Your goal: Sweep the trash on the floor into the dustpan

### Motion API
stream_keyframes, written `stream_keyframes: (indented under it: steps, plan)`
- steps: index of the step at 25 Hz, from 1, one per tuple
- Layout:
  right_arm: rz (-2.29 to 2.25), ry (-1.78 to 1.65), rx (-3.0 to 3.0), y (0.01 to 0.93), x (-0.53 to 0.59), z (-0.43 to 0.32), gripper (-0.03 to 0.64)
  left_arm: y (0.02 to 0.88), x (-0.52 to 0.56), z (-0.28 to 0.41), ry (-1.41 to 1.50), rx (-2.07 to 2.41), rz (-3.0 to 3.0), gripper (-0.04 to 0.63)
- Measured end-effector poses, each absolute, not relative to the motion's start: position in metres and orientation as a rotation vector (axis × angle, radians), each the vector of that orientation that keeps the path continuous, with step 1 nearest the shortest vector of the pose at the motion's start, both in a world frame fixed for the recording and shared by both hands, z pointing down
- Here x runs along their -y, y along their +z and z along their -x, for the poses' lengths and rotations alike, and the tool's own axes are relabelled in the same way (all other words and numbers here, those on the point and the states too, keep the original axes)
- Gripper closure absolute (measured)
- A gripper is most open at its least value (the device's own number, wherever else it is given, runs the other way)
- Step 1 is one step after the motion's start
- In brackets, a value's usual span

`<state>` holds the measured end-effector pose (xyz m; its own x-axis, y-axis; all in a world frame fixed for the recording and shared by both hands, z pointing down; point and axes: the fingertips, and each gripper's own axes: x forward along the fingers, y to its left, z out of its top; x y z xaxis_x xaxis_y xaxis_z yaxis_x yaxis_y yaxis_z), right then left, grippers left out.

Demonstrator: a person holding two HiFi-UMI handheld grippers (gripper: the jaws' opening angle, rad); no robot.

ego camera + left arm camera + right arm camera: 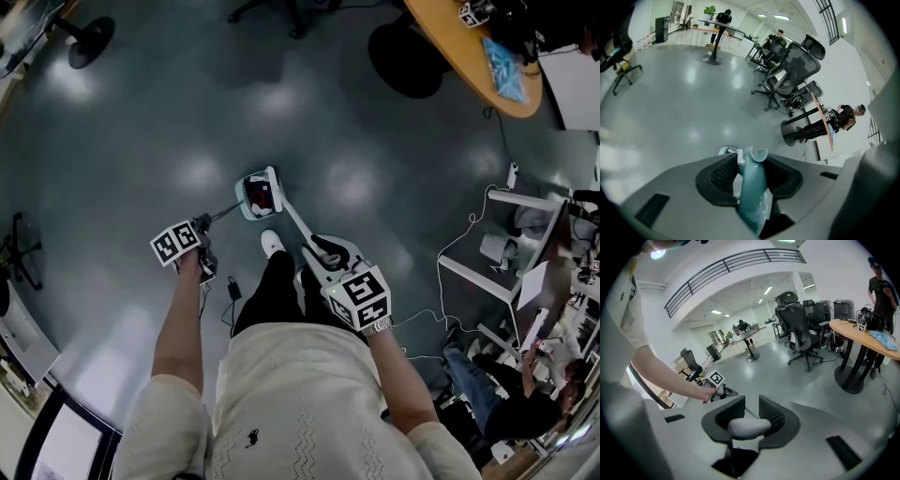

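On the grey floor in front of my feet stands the teal dustpan (249, 199), with red trash (262, 196) inside it. A thin handle runs from it back to my left gripper (204, 225). In the left gripper view that gripper (749, 176) is shut on a teal handle (753, 187), and the dustpan (731, 151) shows just beyond the handle's tip. A long white handle (294, 217) slants from the dustpan's far side to my right gripper (323, 253). The right gripper (747, 420) is shut on its rounded white end (746, 427).
A round wooden table (469, 47) on a black base (403, 61) stands far right, with office chairs (792, 70) near it. White shelving (525, 234) and loose cables (459, 253) lie to the right. A stand base (89, 42) sits far left. A seated person (506, 394) is at the lower right.
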<state>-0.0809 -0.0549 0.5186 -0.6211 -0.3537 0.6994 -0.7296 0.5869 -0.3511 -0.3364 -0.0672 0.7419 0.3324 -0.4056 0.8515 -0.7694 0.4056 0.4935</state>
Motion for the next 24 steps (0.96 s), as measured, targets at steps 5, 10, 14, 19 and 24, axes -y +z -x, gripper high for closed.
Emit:
stream_keyframes:
  steps: [5, 10, 14, 19, 24]
  plan:
    - [-0.83, 0.819, 2.244, 0.52, 0.046, 0.087, 0.523, 0.742, 0.064, 0.337, 0.333, 1.288, -1.215, 0.457]
    - [-0.831, 0.818, 2.238, 0.521, 0.042, 0.087, 0.523, 0.742, 0.063, 0.336, 0.355, 1.28, -1.23, 0.457]
    - [-0.835, 0.816, 2.236, 0.522, 0.039, 0.087, 0.523, 0.742, 0.062, 0.335, 0.364, 1.277, -1.239, 0.457]
    - [-0.856, 0.82, 2.235, 0.525, 0.036, 0.086, 0.523, 0.745, 0.061, 0.334, 0.362, 1.279, -1.242, 0.457]
    - [-0.867, 0.83, 2.232, 0.524, 0.029, 0.078, 0.523, 0.744, 0.057, 0.33, 0.399, 1.303, -1.235, 0.457]
